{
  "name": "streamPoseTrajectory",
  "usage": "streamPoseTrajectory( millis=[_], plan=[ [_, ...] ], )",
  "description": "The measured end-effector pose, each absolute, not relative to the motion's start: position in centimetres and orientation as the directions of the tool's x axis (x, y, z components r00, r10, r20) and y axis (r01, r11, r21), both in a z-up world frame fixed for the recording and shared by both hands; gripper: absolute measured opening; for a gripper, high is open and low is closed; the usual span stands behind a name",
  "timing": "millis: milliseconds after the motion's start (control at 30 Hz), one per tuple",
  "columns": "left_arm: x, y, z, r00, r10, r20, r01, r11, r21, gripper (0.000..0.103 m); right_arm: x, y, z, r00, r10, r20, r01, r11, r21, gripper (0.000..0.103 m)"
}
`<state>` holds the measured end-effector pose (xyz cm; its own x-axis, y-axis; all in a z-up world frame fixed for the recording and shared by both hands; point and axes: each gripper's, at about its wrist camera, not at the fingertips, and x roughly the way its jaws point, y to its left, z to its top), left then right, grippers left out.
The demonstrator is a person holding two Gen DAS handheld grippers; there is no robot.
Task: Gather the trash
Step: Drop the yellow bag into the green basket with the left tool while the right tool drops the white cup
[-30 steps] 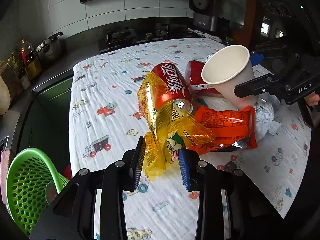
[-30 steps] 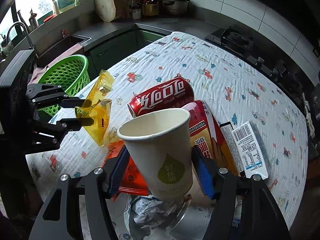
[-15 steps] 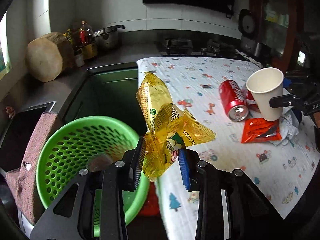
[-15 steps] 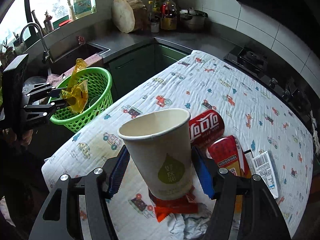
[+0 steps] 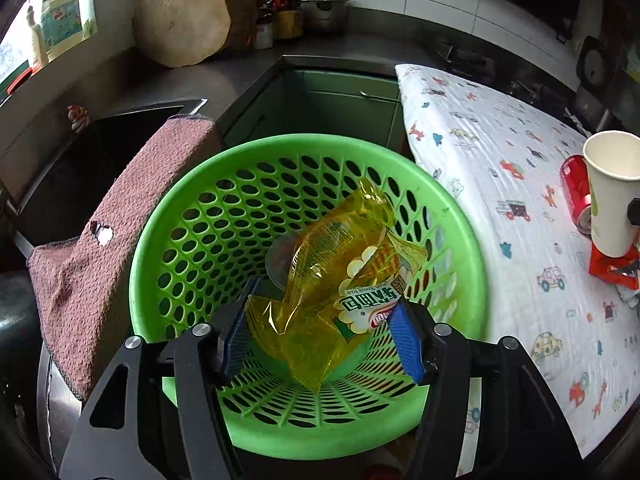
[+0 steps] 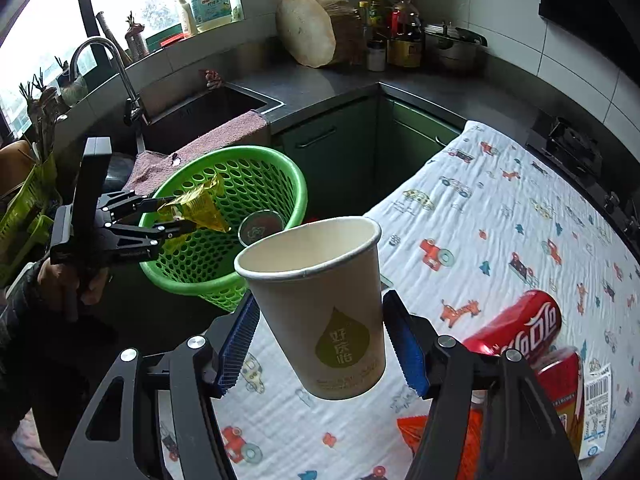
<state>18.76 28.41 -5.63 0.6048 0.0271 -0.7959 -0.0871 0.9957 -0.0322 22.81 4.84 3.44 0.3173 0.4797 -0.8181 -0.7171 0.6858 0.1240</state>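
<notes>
Left wrist view: left gripper (image 5: 324, 332), jaws spread, has the yellow wrapper (image 5: 344, 284) slack between them, right over the green basket (image 5: 160, 216). Right gripper (image 6: 320, 346) clamps the paper cup (image 6: 320, 300) above the tabletop (image 6: 500, 216), basket far-left.

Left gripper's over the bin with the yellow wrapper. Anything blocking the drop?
Nothing visible. The yellow wrapper hangs between the left gripper pads, right above the green basket opening. Inside the basket only a small clear lid lies on the bottom, and it does not block the drop.
</notes>
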Motion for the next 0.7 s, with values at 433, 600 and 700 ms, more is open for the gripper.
streamPoseTrajectory(
  millis=[433, 600, 700],
  plan=[
    [17.1, 31.8, -6.5, 0.605, 0.043, -0.795, -0.158, 0.985, -0.067, 0.076, 24.2, 13.1, 2.1, 0.231, 0.555, -0.799, -0.741, 0.632, 0.225, 0.062],
    [16.0, 32.2, -5.6, 0.625, 0.064, -0.778, -0.17, 0.984, -0.056, 0.08, 24.5, 15.8, 0.8, 0.202, 0.56, -0.803, -0.736, 0.628, 0.252, 0.062],
    [15.2, 32.5, -5.3, 0.629, 0.071, -0.774, -0.18, 0.982, -0.056, 0.081, 24.3, 17.3, -0.2, 0.185, 0.559, -0.808, -0.737, 0.623, 0.263, 0.062]
  ],
)
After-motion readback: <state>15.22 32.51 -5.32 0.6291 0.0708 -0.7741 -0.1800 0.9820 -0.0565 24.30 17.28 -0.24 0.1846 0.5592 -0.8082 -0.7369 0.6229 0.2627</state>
